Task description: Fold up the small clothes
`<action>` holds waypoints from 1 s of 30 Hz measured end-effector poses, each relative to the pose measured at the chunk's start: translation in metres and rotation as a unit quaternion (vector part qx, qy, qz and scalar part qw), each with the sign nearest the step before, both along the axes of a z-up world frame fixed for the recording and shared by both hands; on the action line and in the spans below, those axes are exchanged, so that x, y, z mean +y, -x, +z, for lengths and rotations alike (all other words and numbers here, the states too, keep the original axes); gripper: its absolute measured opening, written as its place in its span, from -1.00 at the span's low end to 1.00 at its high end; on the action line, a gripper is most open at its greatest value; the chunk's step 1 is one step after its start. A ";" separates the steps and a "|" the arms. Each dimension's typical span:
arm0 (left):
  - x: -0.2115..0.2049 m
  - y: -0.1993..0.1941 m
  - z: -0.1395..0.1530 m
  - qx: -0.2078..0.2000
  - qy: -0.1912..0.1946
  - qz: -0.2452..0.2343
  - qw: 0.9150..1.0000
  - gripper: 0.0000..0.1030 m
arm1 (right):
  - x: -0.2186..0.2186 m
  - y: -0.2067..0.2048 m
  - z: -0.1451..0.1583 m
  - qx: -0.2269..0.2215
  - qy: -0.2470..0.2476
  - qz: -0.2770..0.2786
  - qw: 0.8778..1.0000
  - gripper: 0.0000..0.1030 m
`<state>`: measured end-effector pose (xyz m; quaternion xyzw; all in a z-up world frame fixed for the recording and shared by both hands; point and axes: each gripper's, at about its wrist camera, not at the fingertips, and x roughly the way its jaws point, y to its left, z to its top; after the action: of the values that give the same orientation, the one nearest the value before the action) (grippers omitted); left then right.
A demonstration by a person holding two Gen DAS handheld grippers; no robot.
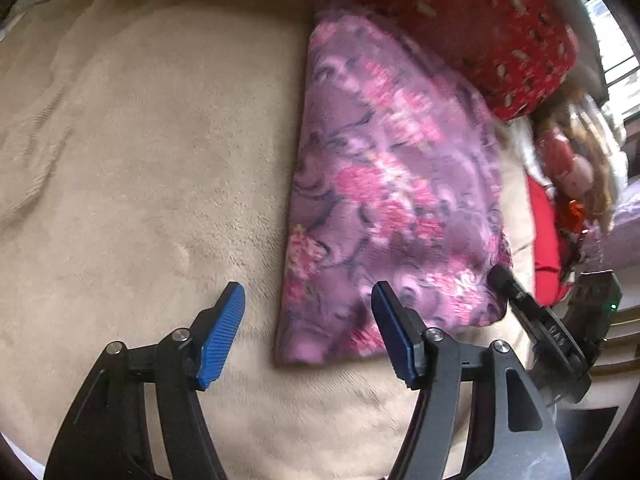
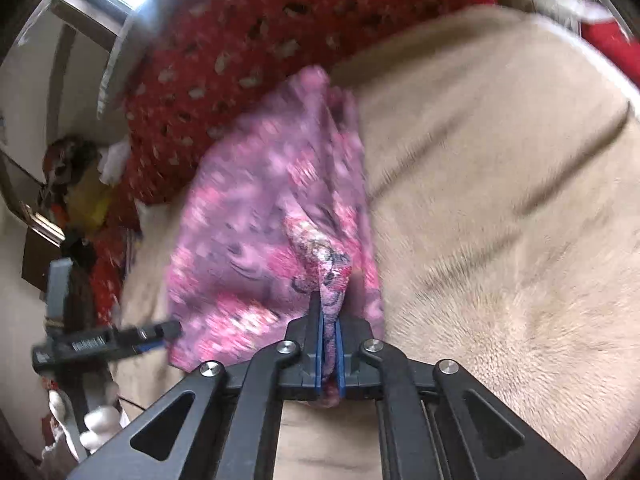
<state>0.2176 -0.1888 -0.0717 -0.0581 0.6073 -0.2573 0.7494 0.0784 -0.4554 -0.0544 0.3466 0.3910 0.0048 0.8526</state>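
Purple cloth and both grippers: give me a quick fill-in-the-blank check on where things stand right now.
1. The right gripper is ____ on the purple cloth.
2. The left gripper is ____, holding nothing.
3. The cloth lies on a ____ blanket.
4. Behind the cloth sits a ____ patterned cushion.

Missing words: shut; open; beige; red
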 end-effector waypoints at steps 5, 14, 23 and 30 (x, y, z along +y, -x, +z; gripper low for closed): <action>-0.004 0.013 0.014 -0.048 -0.016 0.002 0.999 0.26 | 0.015 0.006 0.046 -0.084 0.041 -0.010 0.996 -0.77; -0.016 0.021 -0.015 -0.052 -0.069 -0.023 0.996 0.27 | 0.031 -0.009 -0.006 0.022 0.120 0.023 0.992 -0.73; -0.027 0.023 -0.011 -0.072 -0.082 -0.031 0.994 0.27 | 0.025 0.016 0.053 -0.081 0.119 -0.034 0.989 -0.52; -0.021 0.023 -0.015 -0.061 -0.080 -0.028 0.994 0.27 | 0.044 -0.014 -0.008 0.021 0.164 0.024 0.986 -0.67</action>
<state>0.1950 -0.2099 -0.0870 0.0353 0.5803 -0.2321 0.7798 0.0924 -0.4109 -0.0629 0.1929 0.4126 -0.0461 0.8891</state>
